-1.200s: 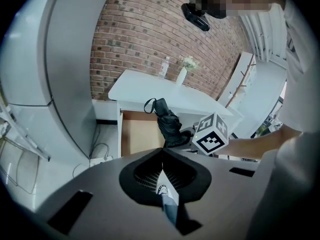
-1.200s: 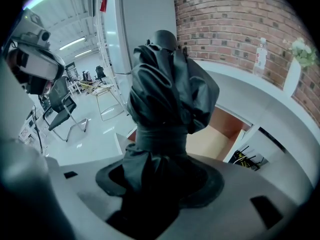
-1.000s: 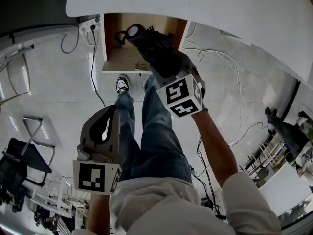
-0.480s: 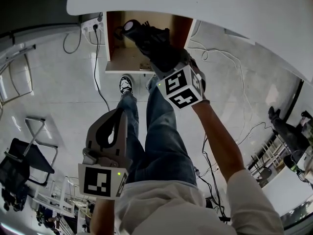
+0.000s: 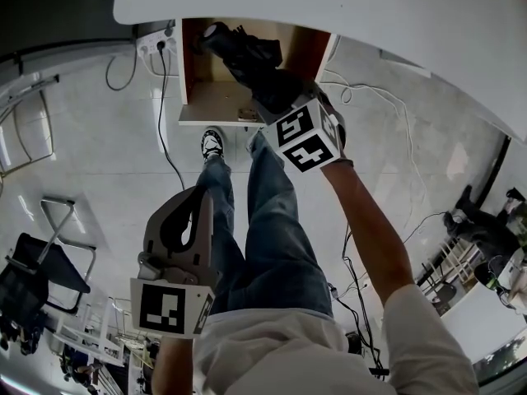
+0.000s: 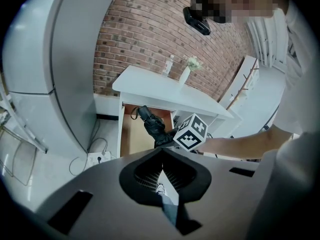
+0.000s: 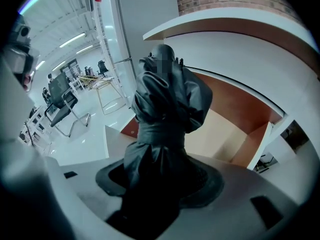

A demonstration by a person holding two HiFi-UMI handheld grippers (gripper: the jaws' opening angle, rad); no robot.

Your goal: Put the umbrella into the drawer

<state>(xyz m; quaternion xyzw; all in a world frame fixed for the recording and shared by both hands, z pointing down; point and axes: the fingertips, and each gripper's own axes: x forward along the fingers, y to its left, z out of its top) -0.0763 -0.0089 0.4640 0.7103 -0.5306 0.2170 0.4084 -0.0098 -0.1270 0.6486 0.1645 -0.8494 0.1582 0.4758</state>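
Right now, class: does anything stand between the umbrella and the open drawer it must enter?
Nothing visible does. The umbrella, gripped by the right gripper, hangs over the open drawer, whose visible wooden floor looks bare.

The folded black fabric umbrella (image 7: 161, 129) fills the gap in the right gripper (image 7: 159, 181), so I cannot see where its pads meet the fabric. The white tabletop (image 5: 329, 6) hides the rear of the open wooden drawer (image 5: 212, 101).
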